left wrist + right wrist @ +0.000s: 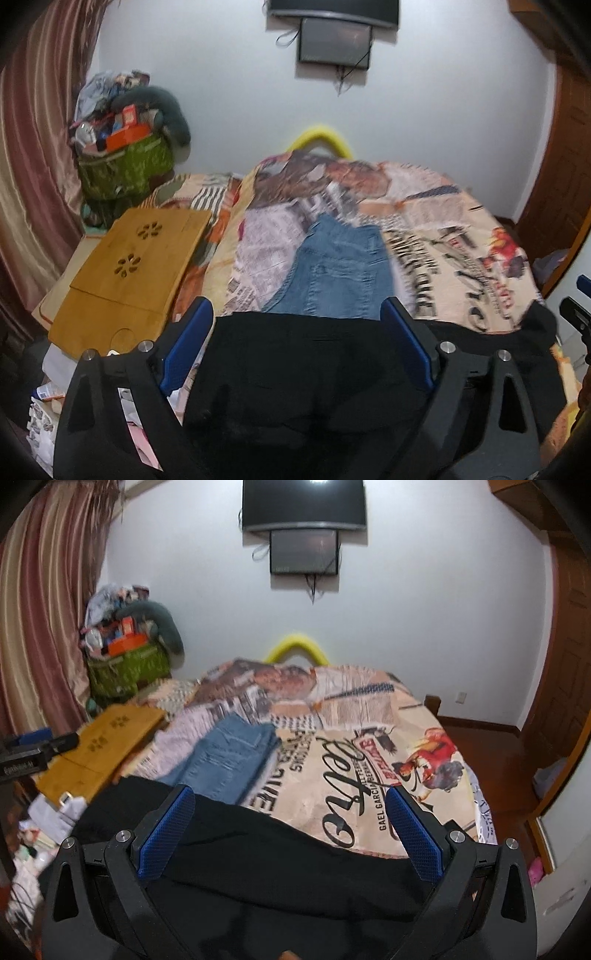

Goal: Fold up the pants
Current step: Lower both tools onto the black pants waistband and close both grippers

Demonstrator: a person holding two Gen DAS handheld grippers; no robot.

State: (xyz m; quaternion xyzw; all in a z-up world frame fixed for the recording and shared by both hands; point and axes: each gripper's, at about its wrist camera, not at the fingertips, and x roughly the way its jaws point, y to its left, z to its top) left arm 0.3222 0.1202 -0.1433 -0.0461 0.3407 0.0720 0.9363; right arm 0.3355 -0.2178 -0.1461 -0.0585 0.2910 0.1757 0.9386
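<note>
Black pants (306,373) lie across near edge of bed (424,723), long axis left-right, directly under both tools. Left gripper (297,317) and right gripper (291,805) both spread wide, holding nothing, fabric between fingers. Folded jeans (340,269) beyond, nearer left gripper.

Two pants, black pants (303,369) and folded jeans (332,273); one wooden lap tray (129,269); two wall screens (303,524).
</note>
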